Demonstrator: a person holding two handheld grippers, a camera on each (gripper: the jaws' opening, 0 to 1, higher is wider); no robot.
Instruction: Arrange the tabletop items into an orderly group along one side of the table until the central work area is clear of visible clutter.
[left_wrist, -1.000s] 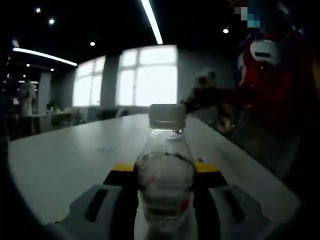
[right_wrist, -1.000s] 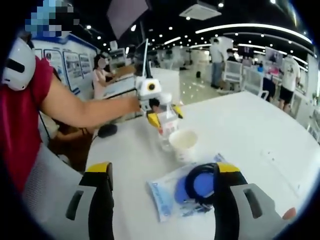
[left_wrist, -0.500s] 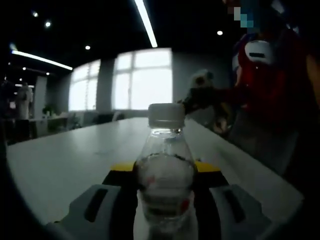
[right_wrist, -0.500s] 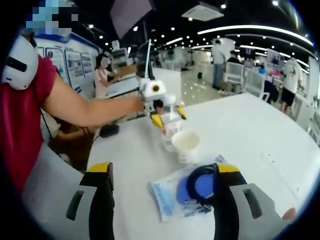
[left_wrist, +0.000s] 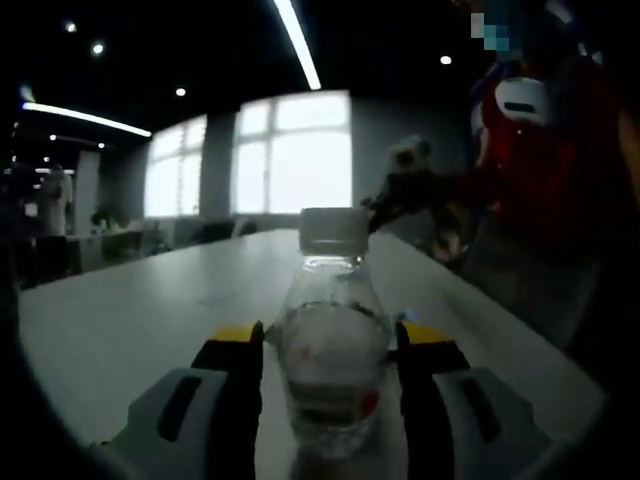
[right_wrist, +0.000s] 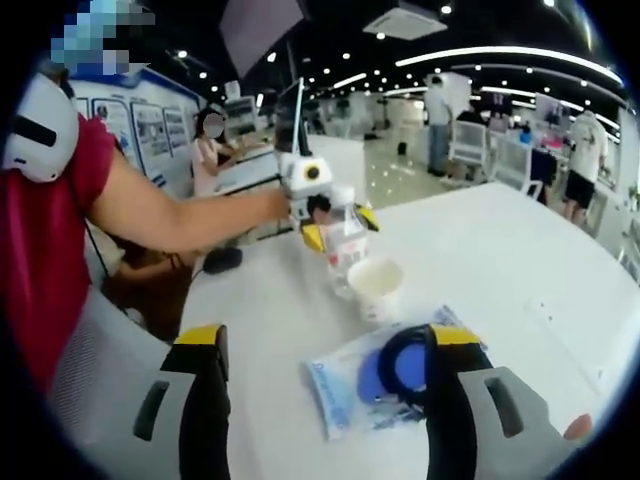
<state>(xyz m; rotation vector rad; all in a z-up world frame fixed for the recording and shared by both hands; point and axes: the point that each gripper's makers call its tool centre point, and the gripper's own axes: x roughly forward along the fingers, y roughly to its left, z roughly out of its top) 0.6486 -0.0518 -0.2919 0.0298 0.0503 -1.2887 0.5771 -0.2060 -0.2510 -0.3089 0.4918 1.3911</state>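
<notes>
The left tool (left_wrist: 330, 350) has just parted its jaws, releasing the bottle (left_wrist: 330, 365) beside the cup (right_wrist: 375, 285); the right tool (right_wrist: 320, 400) hangs open, empty

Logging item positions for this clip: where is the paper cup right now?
In the right gripper view, the paper cup stands upright on the white table, between the clear bottle and the plastic packet.

The left gripper view is dim and soft, backlit by bright windows (left_wrist: 295, 150) that wash out to white. The right gripper view is evenly lit by ceiling lights (right_wrist: 500, 55), sharper, with edges bent by the fisheye.
</notes>
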